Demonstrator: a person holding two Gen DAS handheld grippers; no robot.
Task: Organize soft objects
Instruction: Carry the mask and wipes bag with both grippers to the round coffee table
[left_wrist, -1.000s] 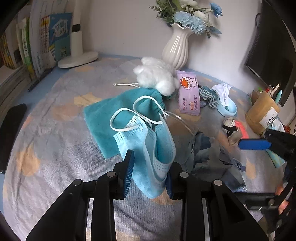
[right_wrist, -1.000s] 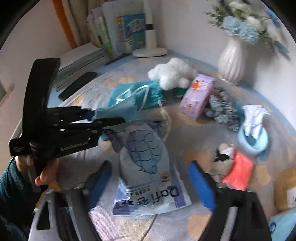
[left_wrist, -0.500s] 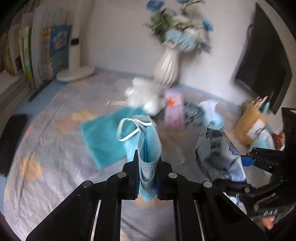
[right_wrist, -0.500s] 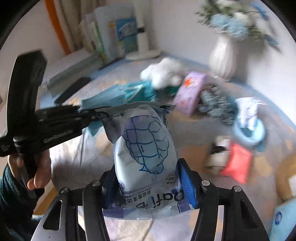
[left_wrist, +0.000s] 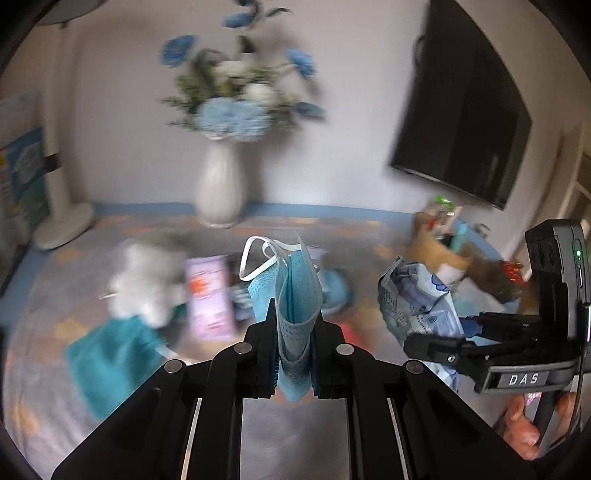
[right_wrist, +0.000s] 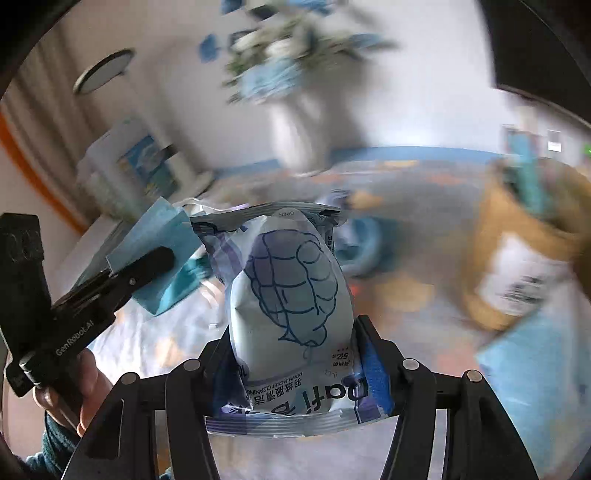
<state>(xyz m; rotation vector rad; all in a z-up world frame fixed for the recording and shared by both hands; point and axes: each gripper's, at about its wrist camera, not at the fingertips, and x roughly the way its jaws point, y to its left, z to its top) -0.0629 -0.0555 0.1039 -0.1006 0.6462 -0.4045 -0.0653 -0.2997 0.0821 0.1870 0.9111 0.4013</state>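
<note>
- Above the patterned grey tablecloth (left_wrist: 44, 295), the left gripper (left_wrist: 294, 363) was clenched on a pleated, light-blue face mask (left_wrist: 291, 291); the mask stood upright between the blue pads, its white elastic loops arching at the top.
- The right gripper (right_wrist: 299, 373) was grasping a glossy, puffy wipes pouch (right_wrist: 291, 295) printed with a blue quilted-jacket outline; both pads pressed its sides and its crimped top edge pointed away.
- Both items were held off the table.
- Blurred on the cloth: fluffy white plush toy (left_wrist: 144, 284), teal towel (left_wrist: 110, 358), purple tissue pack (left_wrist: 208, 299), ribbed white vase (left_wrist: 219, 184).
</note>
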